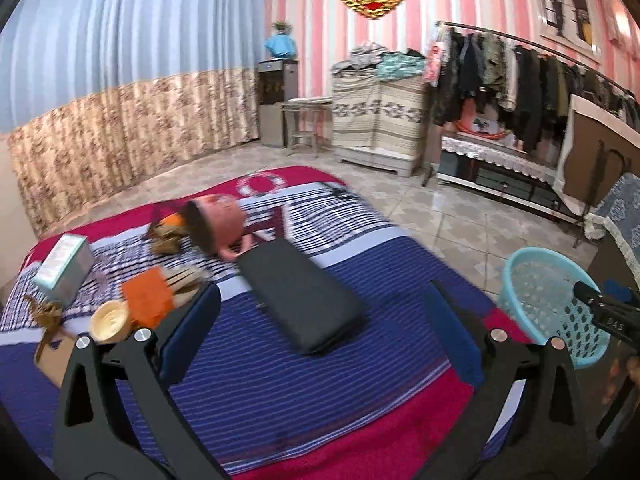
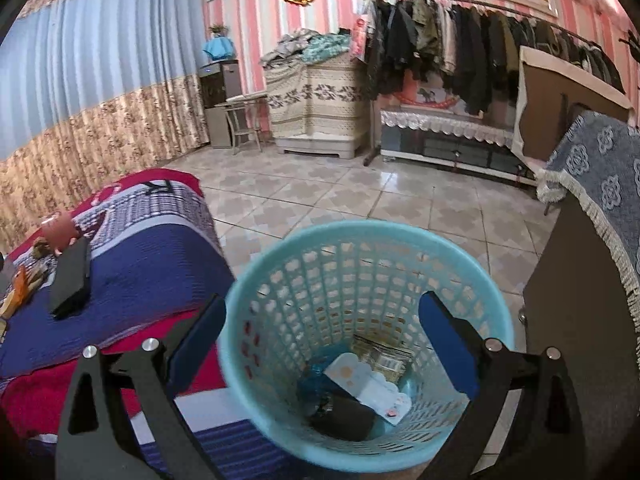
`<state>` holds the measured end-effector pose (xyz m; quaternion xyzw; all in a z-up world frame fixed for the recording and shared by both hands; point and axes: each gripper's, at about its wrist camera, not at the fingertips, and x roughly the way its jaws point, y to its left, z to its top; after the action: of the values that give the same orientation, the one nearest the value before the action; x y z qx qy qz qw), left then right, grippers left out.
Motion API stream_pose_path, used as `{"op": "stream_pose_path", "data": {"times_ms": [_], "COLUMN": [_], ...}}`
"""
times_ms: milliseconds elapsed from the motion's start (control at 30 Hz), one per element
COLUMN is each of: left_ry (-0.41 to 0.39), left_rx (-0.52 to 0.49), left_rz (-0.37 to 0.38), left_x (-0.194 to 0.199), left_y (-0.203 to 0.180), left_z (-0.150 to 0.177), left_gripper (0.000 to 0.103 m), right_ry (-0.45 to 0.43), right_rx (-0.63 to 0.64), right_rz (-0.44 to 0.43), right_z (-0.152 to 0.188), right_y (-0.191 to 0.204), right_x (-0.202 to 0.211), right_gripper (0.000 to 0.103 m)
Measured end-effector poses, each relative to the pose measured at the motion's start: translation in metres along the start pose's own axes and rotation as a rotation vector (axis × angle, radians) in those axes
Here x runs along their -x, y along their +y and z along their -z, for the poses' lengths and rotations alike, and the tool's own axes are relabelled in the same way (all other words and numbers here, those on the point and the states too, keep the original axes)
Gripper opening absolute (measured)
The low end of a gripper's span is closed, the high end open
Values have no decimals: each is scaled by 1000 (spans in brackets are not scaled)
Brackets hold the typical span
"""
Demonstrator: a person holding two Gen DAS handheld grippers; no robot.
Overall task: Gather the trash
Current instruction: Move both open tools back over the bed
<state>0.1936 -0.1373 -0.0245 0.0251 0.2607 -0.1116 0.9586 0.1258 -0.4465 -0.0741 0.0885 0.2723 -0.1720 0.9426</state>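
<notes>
One basket [image 2: 280, 264] (approx. three trash pcs [image 2: 372, 392] inside)

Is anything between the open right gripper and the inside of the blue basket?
Nothing visible. The right gripper is open directly above the basket, whose mouth is uncovered; only trash already dropped, including a white wrapper, lies at the bottom.

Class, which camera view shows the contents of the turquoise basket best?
The right wrist view: it looks down into the turquoise basket, showing a white card and wrappers at the bottom. The left wrist view shows only the basket's side beside the bed, contents hidden.
</notes>
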Motion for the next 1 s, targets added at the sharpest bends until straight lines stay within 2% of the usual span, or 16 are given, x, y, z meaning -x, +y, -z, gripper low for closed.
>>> {"op": "stream_pose_path", "data": {"times_ms": [467, 867, 1000], "left_ry": [11, 65, 100], "left_rx": [124, 209, 236], "left_rz": [-183, -305, -295], "left_x": [27, 32, 20], "left_y": [130, 222, 243], "left_z": [22, 51, 58], "left_gripper": [97, 97, 97], "right_ry": [-72, -11, 6], "right_rx": [131, 248, 295], "right_rz": [-124, -265, -304], "right_z": [-1, 5, 8], "right_y": [90, 193, 227], "right_x": [25, 6, -1], "right_gripper": [96, 96, 96]}}
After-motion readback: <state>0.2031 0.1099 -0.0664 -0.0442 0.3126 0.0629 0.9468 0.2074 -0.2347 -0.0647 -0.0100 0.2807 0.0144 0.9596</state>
